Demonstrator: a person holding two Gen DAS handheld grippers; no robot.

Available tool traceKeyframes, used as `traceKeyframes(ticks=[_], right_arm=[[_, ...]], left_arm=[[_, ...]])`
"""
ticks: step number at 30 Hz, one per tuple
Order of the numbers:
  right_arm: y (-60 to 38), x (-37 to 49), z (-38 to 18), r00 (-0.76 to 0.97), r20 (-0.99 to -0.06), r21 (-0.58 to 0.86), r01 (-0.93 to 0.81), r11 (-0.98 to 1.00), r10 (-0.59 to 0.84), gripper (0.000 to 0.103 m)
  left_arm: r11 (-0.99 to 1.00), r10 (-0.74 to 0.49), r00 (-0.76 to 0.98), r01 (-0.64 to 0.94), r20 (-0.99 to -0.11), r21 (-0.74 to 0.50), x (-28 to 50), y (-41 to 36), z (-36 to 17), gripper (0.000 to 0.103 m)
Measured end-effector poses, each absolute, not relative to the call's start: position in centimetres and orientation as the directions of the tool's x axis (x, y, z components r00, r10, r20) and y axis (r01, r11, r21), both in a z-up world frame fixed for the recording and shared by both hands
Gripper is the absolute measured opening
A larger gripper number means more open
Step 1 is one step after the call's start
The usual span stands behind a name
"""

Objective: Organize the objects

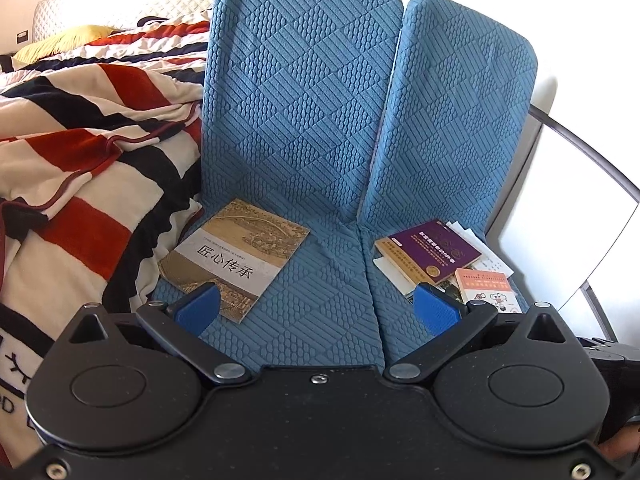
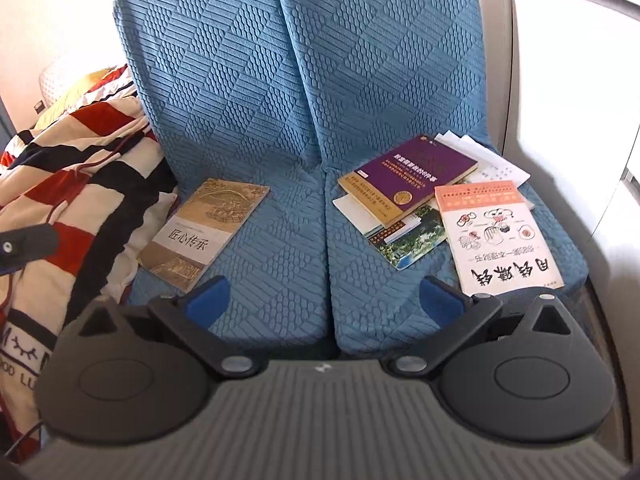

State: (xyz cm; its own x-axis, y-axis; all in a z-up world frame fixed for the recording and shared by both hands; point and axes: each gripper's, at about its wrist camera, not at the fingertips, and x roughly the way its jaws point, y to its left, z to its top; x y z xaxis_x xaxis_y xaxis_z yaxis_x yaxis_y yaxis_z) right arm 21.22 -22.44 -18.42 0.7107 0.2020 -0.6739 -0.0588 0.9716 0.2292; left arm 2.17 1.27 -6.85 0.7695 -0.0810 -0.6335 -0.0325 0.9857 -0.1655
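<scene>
A tan book [image 1: 234, 258] [image 2: 204, 228] with Chinese title lies alone on the left blue seat cushion [image 1: 320, 308]. On the right cushion [image 2: 532, 248] sits a loose pile: a purple book [image 1: 434, 252] [image 2: 416, 178], a white-and-orange book [image 1: 490, 290] [image 2: 500, 236], a green-covered booklet [image 2: 412, 240] and white papers [image 2: 480, 156]. My left gripper [image 1: 318, 310] hovers open above the cushions' front, its left pad over the tan book's near corner. My right gripper [image 2: 324, 300] is open too, with nothing between its blue pads.
A red, navy and white striped blanket [image 1: 80, 168] [image 2: 72, 176] is heaped to the left of the seats. Two blue seat backs [image 1: 300, 92] rise behind the cushions. A white wall and dark curved rail [image 1: 592, 152] bound the right side.
</scene>
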Motion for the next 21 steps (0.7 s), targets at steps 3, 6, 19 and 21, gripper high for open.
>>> traceKeyframes(ticks=[3,6,19,21], right_arm=[[-22.3,21.4,-18.9,0.705,-0.680,0.220,-0.063,0.973,0.199,0.103],[-22.1,21.7,-19.3,0.697,-0.688,0.220,-0.062,0.974,0.200,0.103],[-20.7,23.1,-20.1,0.670,-0.711,0.212,-0.087,0.973,0.215,0.103],[-20.4,23.3,-20.2,0.669,-0.711,0.211,-0.094,0.973,0.218,0.103]], left_arm=[[0.986,-0.078,0.765,-0.034,-0.639,-0.161,2.2,1.6,-7.5,0.103],[0.986,-0.080,0.759,-0.037,-0.646,-0.165,2.3,1.9,-8.0,0.103],[0.984,-0.081,0.759,-0.043,-0.646,-0.174,3.5,2.4,-8.9,0.103],[0.983,-0.080,0.758,-0.047,-0.647,-0.177,3.6,2.6,-9.0,0.103]])
